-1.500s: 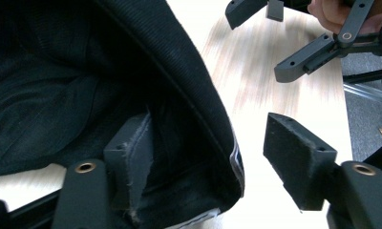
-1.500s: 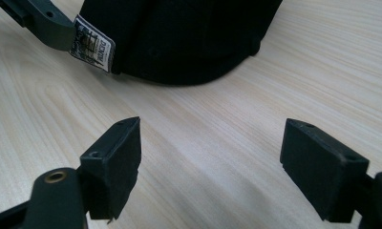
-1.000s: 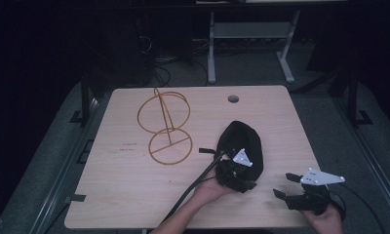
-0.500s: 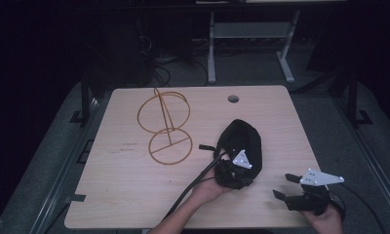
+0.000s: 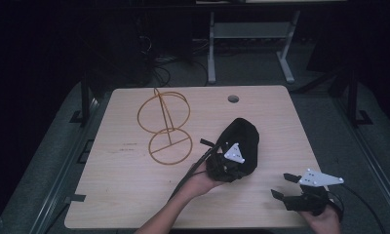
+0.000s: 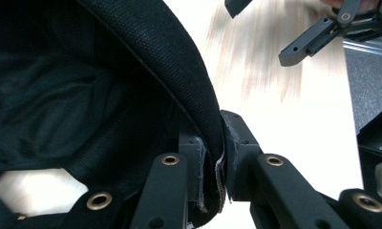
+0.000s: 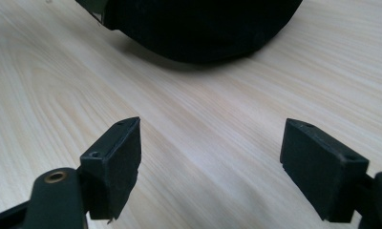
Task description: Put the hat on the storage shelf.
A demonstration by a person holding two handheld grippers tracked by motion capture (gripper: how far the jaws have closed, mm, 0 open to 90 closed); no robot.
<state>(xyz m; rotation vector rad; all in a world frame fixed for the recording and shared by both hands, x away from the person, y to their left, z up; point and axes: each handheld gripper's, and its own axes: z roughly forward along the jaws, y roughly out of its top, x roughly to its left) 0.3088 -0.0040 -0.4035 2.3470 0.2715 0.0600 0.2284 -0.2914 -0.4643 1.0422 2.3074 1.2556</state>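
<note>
Using the black fabric cap as my landmark and working left to right: to its left, a gold wire stand with two hoops sits on the pale wooden desk, apart from the cap and in the same spot as a second ago. The cap itself lies right of the desk's centre. My left gripper is at its near edge, and in the left gripper view the jaws are pinched tight on the cap's stitched rim. Over the last second this gripper has edged slightly further in against the cap, so I judge the hold is settled and a lift toward the stand could follow. Right of the cap, near the desk's front corner, my right gripper waits with its jaws spread wide and empty, hardly moved.
</note>
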